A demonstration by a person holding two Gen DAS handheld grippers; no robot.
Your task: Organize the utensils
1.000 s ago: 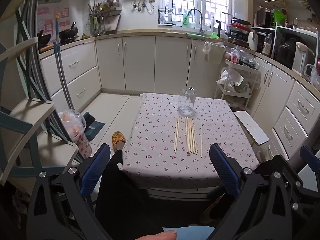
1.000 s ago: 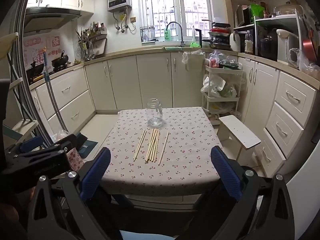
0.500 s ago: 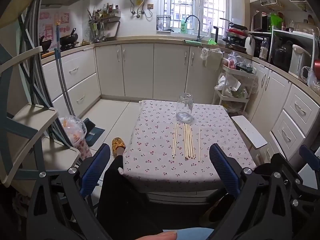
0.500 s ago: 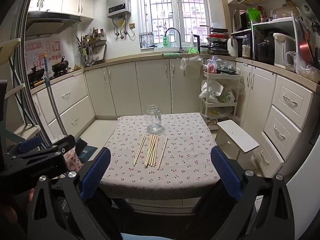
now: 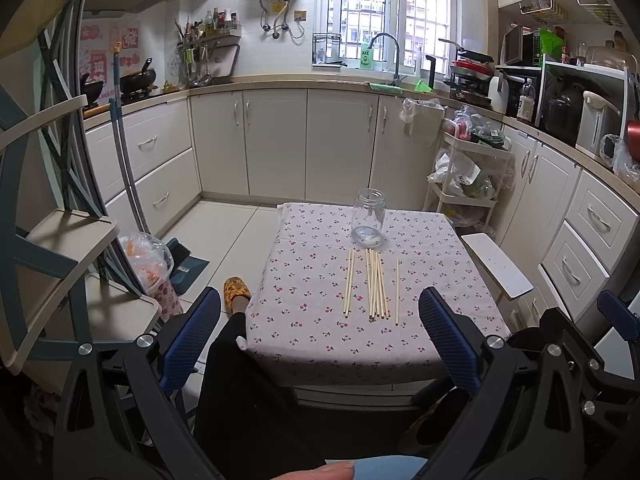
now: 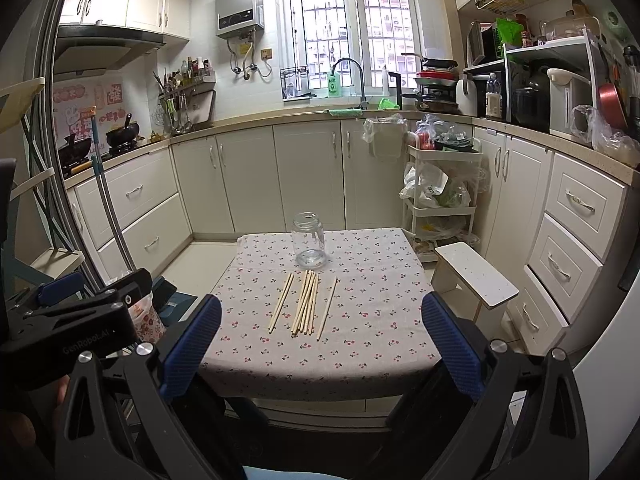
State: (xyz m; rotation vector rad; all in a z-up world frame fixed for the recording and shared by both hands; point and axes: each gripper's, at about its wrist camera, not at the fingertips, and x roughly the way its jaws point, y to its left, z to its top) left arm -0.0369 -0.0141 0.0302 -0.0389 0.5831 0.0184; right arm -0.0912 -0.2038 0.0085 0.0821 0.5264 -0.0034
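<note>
Left wrist: left gripper (image 5: 319, 338) spread wide, empty, short of the table (image 5: 320, 344). Right gripper (image 6: 320, 344) likewise. Wooden chopsticks (image 5: 374, 286) lie just before the upright glass jar (image 5: 368, 217).

Pale wooden chopsticks (image 5: 374, 286) lie on a white cherry-print tablecloth (image 5: 312, 312), beside a clear glass jar (image 5: 368, 218)

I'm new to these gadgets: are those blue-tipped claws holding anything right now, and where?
Nothing is held. Both the left gripper and right gripper are open and empty; the chopsticks lie on the table beside the glass jar.
</note>
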